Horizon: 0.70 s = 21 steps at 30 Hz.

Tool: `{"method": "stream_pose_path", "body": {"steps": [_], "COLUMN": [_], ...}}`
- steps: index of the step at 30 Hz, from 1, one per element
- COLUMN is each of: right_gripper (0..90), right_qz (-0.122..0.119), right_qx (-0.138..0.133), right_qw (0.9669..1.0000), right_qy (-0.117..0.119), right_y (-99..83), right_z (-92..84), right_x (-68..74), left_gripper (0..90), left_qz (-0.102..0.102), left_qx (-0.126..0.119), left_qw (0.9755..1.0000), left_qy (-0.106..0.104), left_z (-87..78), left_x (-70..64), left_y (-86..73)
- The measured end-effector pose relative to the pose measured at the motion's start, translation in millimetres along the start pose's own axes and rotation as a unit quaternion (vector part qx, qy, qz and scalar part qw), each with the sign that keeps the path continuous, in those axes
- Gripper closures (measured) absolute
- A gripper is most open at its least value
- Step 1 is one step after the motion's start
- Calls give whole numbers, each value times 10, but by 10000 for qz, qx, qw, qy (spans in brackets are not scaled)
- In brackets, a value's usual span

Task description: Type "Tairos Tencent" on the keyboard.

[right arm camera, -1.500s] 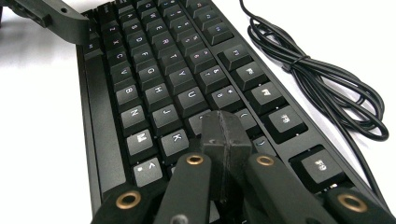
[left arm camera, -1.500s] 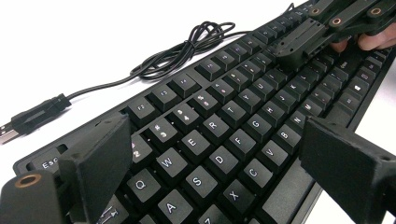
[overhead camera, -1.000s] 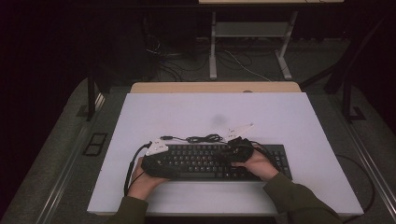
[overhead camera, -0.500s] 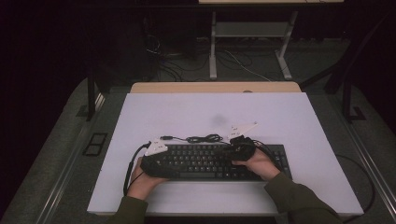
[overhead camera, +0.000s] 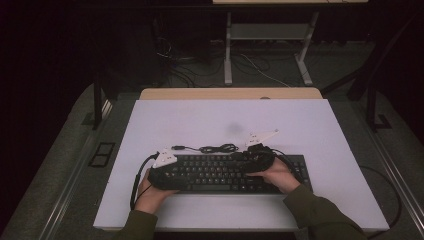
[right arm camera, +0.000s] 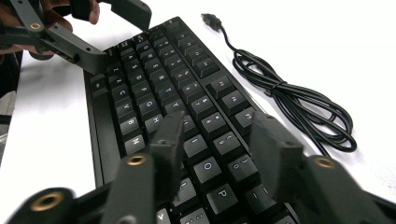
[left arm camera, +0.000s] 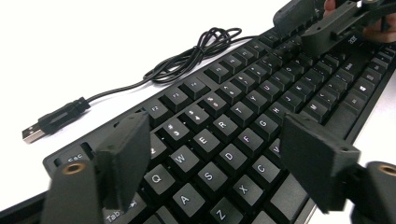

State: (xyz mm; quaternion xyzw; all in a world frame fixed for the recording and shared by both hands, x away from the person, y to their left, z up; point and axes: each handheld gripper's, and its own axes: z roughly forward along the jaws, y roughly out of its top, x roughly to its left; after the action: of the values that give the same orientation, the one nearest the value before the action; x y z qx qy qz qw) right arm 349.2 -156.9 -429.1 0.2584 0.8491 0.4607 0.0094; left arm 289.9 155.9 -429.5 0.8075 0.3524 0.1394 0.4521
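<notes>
Keyboard: A black keyboard [overhead camera: 227, 174] lay flat near the front edge of the white table [overhead camera: 310, 125], its long side running across in front of me, where both my hands could reach it.

Cable: Its black cable [overhead camera: 215, 148] sat in a loose bundle on the table just behind the keyboard, the plug [left arm camera: 32, 134] lying free and connected to nothing; I judged it had been left slack there so it would not drag on the keyboard.

Left gripper: I held the left gripper [left arm camera: 219, 154] low over the keyboard's left end, above the Q, W, A and S rows. Its fingers [left arm camera: 128, 149] stood apart with only keys beneath them and nothing clamped; they had just been closing a little.

Right gripper: The right gripper [right arm camera: 215, 140] hung over the O and P keys. Its fingers [right arm camera: 168, 140] had just been opening, and nothing lay between the pads but the keytops below.

Why so placed: One gripper stood at each end, which I read as positioning to work the keys or steady the keyboard from both sides.

High view: From above I saw the whole layout, with my hands at the keyboard's two ends, but the gap between the fingers was too small to read there.

Gripper views: Each gripper view showed the key legends and the open gap plainly, and the other gripper farther off across the keys; the left gripper view also showed the plug's metal end.
</notes>
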Motion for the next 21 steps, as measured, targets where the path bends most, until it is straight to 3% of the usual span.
{"method": "stream_pose_path", "body": {"steps": [5,14,21], "right_gripper": [429,370,350], "right_qz": [47,92,87], "right_qx": [-51,-100,-122], "right_qw": [10000,9999,9998], "right_qy": [-23,-64,-88], "right_y": [-7,-12,-13], "right_z": [4,11,14], "right_x": [-10,-18,-17], "left_gripper": [369,611,812], "left_qz": [-1,-39,-90], "left_qx": [2,7,97], "left_qw": [10000,9999,9999], "left_qy": [61,157,25], "left_z": [-17,-63,-57], "left_x": [10,45,66], "left_y": [-7,-15,-23]}}
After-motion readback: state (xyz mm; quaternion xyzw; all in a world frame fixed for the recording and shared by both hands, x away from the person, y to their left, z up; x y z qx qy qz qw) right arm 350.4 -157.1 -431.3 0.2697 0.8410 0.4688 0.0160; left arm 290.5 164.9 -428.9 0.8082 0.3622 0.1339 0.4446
